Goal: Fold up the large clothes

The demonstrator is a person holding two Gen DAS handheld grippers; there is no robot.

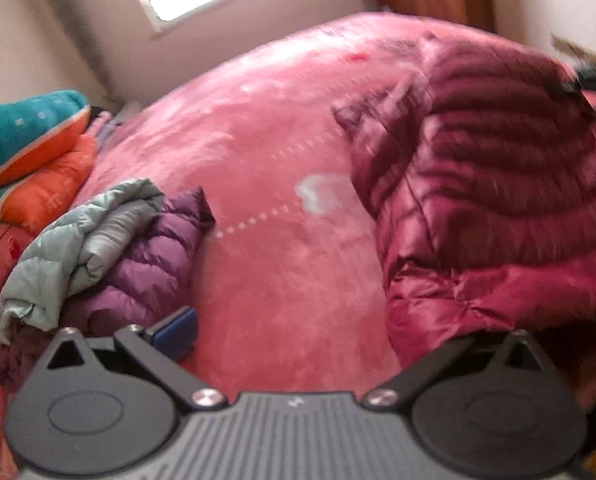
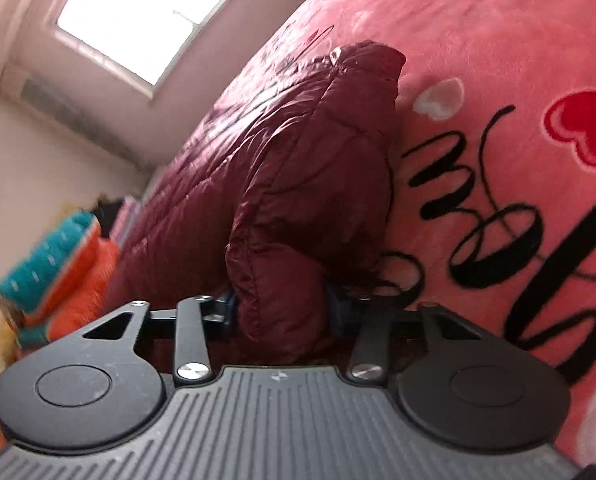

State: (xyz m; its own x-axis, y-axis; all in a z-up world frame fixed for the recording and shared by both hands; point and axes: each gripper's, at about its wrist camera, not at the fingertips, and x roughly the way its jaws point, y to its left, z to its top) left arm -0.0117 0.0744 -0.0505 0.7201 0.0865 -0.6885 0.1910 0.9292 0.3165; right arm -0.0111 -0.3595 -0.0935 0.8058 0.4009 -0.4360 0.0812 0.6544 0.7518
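Broadly, a pink plush blanket (image 1: 282, 184) printed with hearts and black lettering spreads out ahead of both tongs and beneath them. On it lies the maroon puffer jacket (image 1: 486, 184), bulky and quilted; it sits ahead and to the right of the left gripper (image 1: 294, 344), with its near hem reaching the right-hand finger. In the right wrist view the same jacket (image 2: 298, 168) stretches away straight ahead of the right gripper (image 2: 282, 312), whose fingers are clamped on a padded fold of it, the blue pads (image 2: 228, 312) pressed against either side. The left tongs stand wide apart, holding nothing; only one blue pad (image 1: 176, 334) shows. Ahead and left of them a grey-green jacket (image 1: 78, 244) lies on top of a purple jacket (image 1: 154, 264). Farther left is a stack of teal and orange bedding (image 1: 30, 152).
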